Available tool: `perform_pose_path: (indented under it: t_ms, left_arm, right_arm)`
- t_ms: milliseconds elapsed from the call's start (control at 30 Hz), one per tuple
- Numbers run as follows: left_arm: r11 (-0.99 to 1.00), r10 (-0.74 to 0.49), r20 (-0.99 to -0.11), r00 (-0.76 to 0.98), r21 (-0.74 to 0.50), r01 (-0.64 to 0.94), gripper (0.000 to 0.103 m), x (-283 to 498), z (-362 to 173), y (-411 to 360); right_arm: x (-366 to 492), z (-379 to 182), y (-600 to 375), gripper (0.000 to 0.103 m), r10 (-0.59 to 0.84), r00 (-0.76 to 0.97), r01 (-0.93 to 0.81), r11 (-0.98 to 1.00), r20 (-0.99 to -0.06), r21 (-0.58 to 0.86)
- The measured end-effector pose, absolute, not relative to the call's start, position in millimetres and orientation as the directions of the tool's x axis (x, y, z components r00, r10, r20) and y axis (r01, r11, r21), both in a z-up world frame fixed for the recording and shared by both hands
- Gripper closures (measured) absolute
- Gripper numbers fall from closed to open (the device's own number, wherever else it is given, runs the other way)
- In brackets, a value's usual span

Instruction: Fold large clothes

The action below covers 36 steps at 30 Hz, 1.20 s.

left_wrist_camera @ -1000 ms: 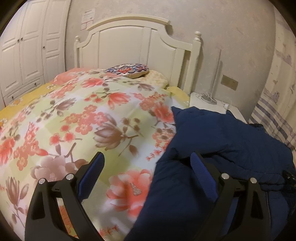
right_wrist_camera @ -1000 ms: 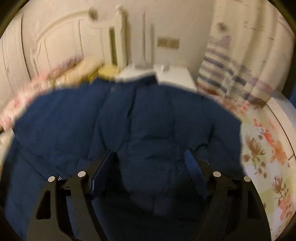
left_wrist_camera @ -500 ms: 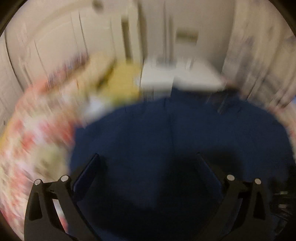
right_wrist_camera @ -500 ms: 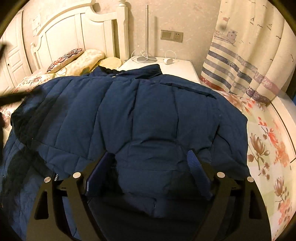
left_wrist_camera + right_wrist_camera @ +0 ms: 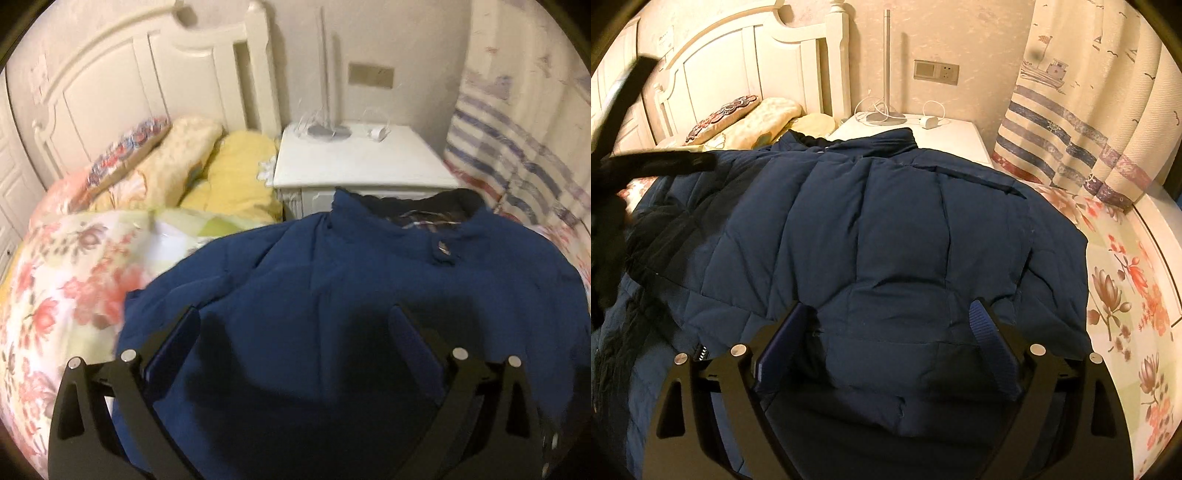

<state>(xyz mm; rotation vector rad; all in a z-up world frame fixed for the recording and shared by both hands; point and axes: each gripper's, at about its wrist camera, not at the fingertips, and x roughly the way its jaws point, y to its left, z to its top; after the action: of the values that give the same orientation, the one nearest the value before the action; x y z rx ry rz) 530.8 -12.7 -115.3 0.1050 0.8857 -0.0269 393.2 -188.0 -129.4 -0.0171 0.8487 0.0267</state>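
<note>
Navy jacket lay spread on the floral bed cover, collar at the far end by the white nightstand; left claw hung wide open over it, right claw was opening, fabric between its fingers, not pinched.

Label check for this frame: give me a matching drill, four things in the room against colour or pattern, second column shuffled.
Things:
1. jacket
2. nightstand
3. curtain
4. bedspread

Looks:
A. floral, pink and green
B. plain white
C. dark blue, quilted
D. cream with blue and red stripes

Pairs: 1-C, 2-B, 3-D, 4-A
</note>
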Motion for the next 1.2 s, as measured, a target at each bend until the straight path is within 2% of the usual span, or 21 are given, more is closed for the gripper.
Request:
perform_pose_path:
  t_ms: [67,133,300,467,533,600,733,833,967,1100,1200]
  left_arm:
    - [0.996,0.039,-0.81,0.585,0.081,0.045,0.002,550.8,-132.7,-15.5]
    - [0.997,0.035,-0.798,0.602,0.071,0.036,0.002,553.6,-145.2,-15.2]
    - [0.997,0.026,-0.788,0.616,0.064,0.04,0.002,538.2,-136.6,-6.8]
    - [1.0,0.0,-0.698,0.716,-0.013,-0.013,0.002,471.7,-111.5,32.7]
    - [0.999,-0.017,-0.735,0.678,-0.031,-0.008,0.002,459.6,-128.5,41.8]
    - [0.999,-0.013,-0.748,0.664,0.014,0.036,0.002,453.4,-148.5,40.7]
    - [0.999,0.026,-0.777,0.629,0.035,0.001,0.003,450.7,-136.7,37.4]
    - [0.998,-0.062,-0.746,0.663,-0.028,0.061,0.002,423.5,-118.2,24.0]
    - [0.979,-0.004,-0.737,0.675,0.134,0.151,0.002,405.8,-142.7,-11.6]
    - [0.987,-0.047,-0.749,0.661,0.068,0.147,0.002,411.5,-154.4,-4.9]
    - [0.985,-0.031,-0.743,0.669,0.093,0.148,0.002,410.3,-155.9,-7.0]
  right_arm:
    - [393.2,-129.4,-188.2,0.016,0.021,0.661,-0.031,1.0,-0.75,0.0]
    - [392.8,-129.1,-188.3,0.016,0.029,0.663,-0.036,0.999,-0.748,0.007]
    - [393.0,-129.4,-188.9,0.016,0.033,0.662,-0.037,0.999,-0.749,0.012]
    - [393.2,-129.5,-190.6,0.016,0.045,0.665,-0.038,0.999,-0.746,0.026]
    - [393.2,-129.6,-190.4,0.016,0.044,0.665,-0.038,0.999,-0.746,0.025]
    - [393.4,-129.7,-190.5,0.016,0.046,0.665,-0.041,0.999,-0.746,0.025]
    - [392.4,-128.9,-191.1,0.016,0.044,0.667,-0.038,0.999,-0.744,0.025]
    - [392.0,-128.5,-191.7,0.016,0.047,0.668,-0.037,0.999,-0.742,0.03]
    - [391.7,-128.3,-191.5,0.016,0.041,0.668,-0.038,0.999,-0.743,0.022]
    - [390.0,-127.6,-190.4,0.016,0.037,0.673,-0.039,0.999,-0.738,0.014]
    - [389.3,-127.4,-191.2,0.015,0.047,0.674,-0.044,0.999,-0.737,0.024]
